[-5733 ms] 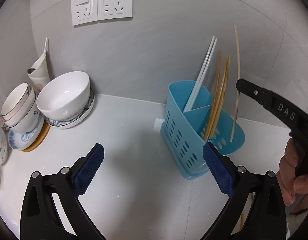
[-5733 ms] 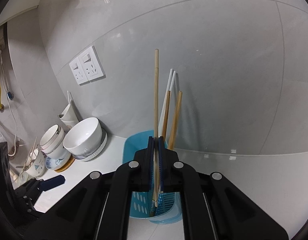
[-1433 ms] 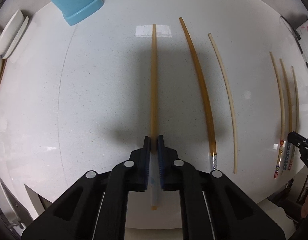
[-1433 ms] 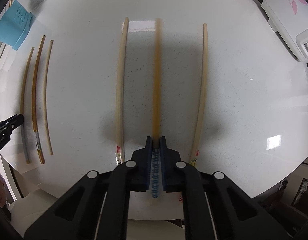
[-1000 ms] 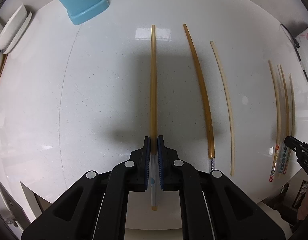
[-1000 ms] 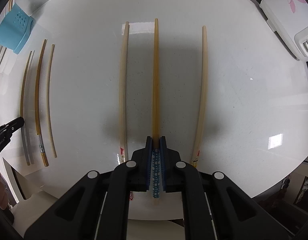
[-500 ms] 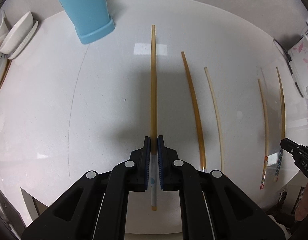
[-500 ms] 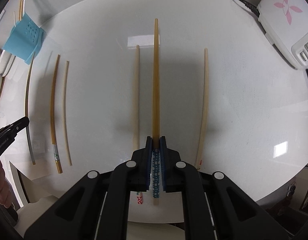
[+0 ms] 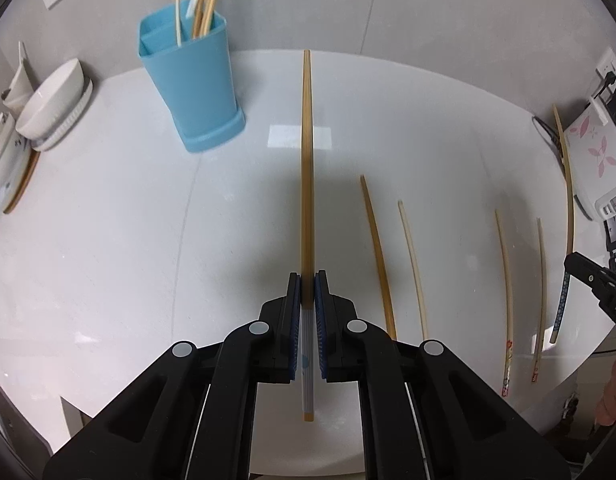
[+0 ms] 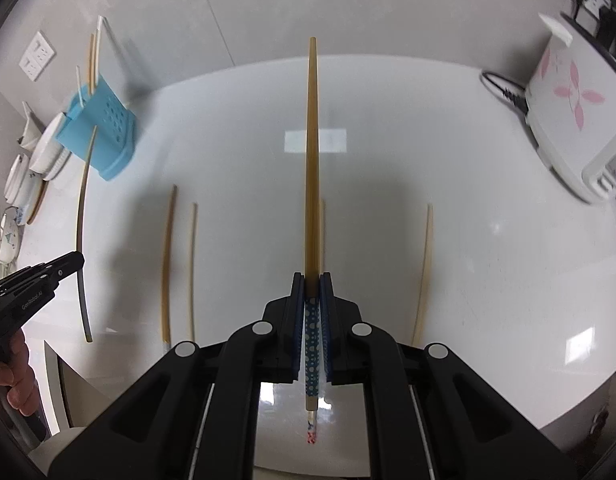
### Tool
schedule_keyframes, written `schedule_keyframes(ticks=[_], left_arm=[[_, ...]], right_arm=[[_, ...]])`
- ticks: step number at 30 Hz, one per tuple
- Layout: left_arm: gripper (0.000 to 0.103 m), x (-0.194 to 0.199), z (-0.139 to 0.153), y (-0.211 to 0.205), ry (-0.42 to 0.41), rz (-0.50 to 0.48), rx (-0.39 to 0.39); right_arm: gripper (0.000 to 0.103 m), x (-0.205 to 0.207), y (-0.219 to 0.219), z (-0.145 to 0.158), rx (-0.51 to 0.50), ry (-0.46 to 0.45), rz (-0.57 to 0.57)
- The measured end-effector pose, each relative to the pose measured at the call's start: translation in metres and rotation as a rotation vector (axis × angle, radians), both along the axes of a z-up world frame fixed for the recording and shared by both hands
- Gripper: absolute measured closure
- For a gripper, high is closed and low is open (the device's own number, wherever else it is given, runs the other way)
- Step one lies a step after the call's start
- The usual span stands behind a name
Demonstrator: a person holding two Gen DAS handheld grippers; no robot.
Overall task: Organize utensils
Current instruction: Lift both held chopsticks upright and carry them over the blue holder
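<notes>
The left claw is gripping one brown chopstick near its grey-striped end, its blue ribbed pads pressed shut against the shaft; the stick is pointing forward above the table, clear of the surface. The right claw is likewise clamping a second brown chopstick at its blue, white-dotted end, jaws closed on it, the tapered tip aimed at the far wall.

Four chopsticks are lying flat on the table between and beside the claws: in the left view, a dark brown one just beside a pale ivory one, and farther right two pale ones with red-patterned ends. All are thin, slightly tapered rods lying roughly parallel.

A blue plastic holder, squarish and divided into compartments, is standing upright near the back wall with several wooden and white chopsticks inside. White ceramic bowls are stacked to its left. A white appliance with pink flowers is sitting at the table's right edge.
</notes>
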State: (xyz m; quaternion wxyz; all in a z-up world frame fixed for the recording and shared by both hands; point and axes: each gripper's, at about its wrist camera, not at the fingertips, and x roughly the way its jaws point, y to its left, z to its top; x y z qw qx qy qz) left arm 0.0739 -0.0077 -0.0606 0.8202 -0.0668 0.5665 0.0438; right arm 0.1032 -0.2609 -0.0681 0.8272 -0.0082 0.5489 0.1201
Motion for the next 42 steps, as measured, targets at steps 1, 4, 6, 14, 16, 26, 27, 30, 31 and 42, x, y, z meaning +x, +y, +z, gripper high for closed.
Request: schedule_keyframes(ticks=[1, 4, 6, 14, 16, 26, 27, 30, 31, 42], left_arm=[[0.096, 0.001, 0.006, 0.003, -0.015, 0.002, 0.006], [0.096, 0.004, 0.018, 0.011, -0.053, 0.006, 0.006], [0.096, 0.005, 0.027, 0.017, -0.076, 0.012, 0.008], [0.096, 0.008, 0.054, 0.043, -0.152, 0.055, -0.015], [0.096, 0.008, 0.060, 0.049, -0.174, 0.058, -0.012], [0.096, 0.015, 0.078, 0.078, -0.266, 0.078, -0.010], [0.096, 0.015, 0.079, 0.079, -0.280, 0.079, -0.013], [0.096, 0.019, 0.081, 0.086, -0.313, 0.077, -0.012], [0.096, 0.021, 0.081, 0.088, -0.321, 0.077, -0.014], [0.096, 0.047, 0.090, 0.112, -0.402, 0.100, 0.002]], right_arm=[[0.096, 0.001, 0.002, 0.006, 0.010, -0.019, 0.008], [0.096, 0.007, 0.008, 0.022, 0.029, -0.071, 0.029], [0.096, 0.012, 0.015, 0.033, 0.043, -0.100, 0.045], [0.096, 0.018, 0.049, 0.070, 0.098, -0.195, 0.085], [0.096, 0.020, 0.060, 0.077, 0.110, -0.214, 0.097], [0.096, 0.039, 0.116, 0.107, 0.169, -0.319, 0.149], [0.096, 0.041, 0.122, 0.109, 0.175, -0.329, 0.155], [0.096, 0.046, 0.139, 0.112, 0.182, -0.347, 0.175], [0.096, 0.048, 0.143, 0.112, 0.186, -0.354, 0.179], [0.096, 0.068, 0.184, 0.124, 0.240, -0.424, 0.217]])
